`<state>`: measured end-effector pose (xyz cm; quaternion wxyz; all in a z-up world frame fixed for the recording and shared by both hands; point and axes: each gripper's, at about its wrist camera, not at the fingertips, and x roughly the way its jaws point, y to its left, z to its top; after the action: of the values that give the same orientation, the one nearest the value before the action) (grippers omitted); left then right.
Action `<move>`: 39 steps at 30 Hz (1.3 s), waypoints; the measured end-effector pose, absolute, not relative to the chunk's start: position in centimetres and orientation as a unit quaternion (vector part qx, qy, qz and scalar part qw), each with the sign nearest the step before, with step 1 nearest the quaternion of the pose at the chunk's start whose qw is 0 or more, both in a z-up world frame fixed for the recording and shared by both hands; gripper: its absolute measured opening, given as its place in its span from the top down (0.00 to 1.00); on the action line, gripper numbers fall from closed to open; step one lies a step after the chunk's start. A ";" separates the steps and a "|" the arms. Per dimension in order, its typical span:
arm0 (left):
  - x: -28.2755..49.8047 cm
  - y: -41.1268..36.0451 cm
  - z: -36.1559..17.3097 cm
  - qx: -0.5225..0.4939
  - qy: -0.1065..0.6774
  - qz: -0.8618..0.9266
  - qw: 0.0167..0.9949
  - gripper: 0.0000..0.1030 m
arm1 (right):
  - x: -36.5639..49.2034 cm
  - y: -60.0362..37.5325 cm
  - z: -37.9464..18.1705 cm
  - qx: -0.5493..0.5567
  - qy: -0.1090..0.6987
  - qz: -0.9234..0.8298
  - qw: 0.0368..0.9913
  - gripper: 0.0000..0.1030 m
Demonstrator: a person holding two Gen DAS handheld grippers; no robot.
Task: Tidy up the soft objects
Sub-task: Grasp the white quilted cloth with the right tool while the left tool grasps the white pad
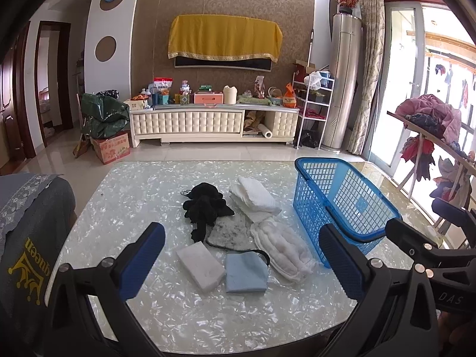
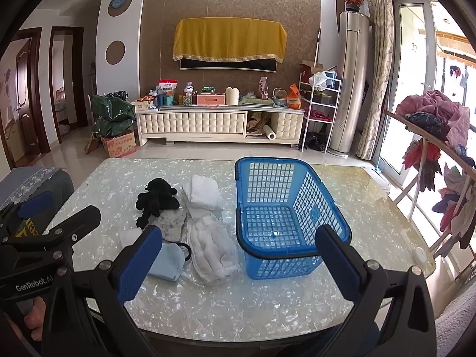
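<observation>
A living room with a brown patterned wall and a long white cabinet [image 1: 214, 122] stands behind a table [image 1: 119, 208] with a shiny pearl-like top. On the table is a blue basket [image 2: 285, 208] with nothing in it, and all the soft things lie to the left of the basket. Nearest to it is a white quilted cloth [image 1: 282, 250], almost touching its wall. Further from the camera than this cloth lies a stack of folded white towels [image 1: 255, 196]. Left of the towels is a black plush toy [image 1: 205, 205] (it has a small metal ring at its far end). A grey stained rag [image 1: 229, 233] lies partly under the toy, between it and the quilted cloth. Nearer to the camera than the rag are a white sponge [image 1: 200, 266] and a light blue cloth [image 1: 245, 272], side by side, with a black band at the blue cloth's far edge.

The left gripper [image 1: 242, 261] hangs above the near edge of the table, over the sponge and blue cloth, its jaws spread wide and holding nothing. The right gripper [image 2: 238, 263] hangs before the basket, also spread wide and holding nothing. Both are apart from all the things.
</observation>
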<state>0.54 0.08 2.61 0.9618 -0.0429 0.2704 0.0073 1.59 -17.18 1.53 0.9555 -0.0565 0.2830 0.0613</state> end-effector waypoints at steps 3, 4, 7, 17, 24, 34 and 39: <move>1.9 0.1 2.9 -0.046 0.278 0.002 0.959 0.00 | 2.6 -16.9 1.7 -0.062 0.290 0.061 0.953 0.00; 2.5 0.1 2.8 -0.046 0.287 0.004 0.957 0.00 | 3.0 -16.9 1.7 -0.063 0.291 0.061 0.953 0.00; 4.9 0.2 2.2 -0.049 0.327 0.049 0.942 0.00 | 4.6 -17.5 1.7 -0.064 0.301 0.057 0.950 0.00; 11.1 2.2 -0.3 -0.045 0.390 0.032 0.919 0.00 | 10.8 -20.0 0.5 -0.057 0.357 0.031 0.932 0.00; 14.6 3.9 -1.4 -0.049 0.452 -0.017 0.891 0.00 | 13.3 -20.1 -0.5 -0.059 0.392 0.052 0.916 0.00; 17.6 5.9 -4.3 0.003 0.527 -0.090 0.845 0.00 | 15.4 -15.0 -1.2 -0.094 0.421 0.155 0.889 0.00; 17.4 6.8 -6.6 0.018 0.553 -0.111 0.826 0.03 | 16.3 -12.3 -2.8 -0.120 0.444 0.191 0.867 0.00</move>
<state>17.44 6.82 -6.64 0.8256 0.0177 0.5529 -0.1109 16.27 -12.33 -2.81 0.8670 -0.1197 0.4444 0.1908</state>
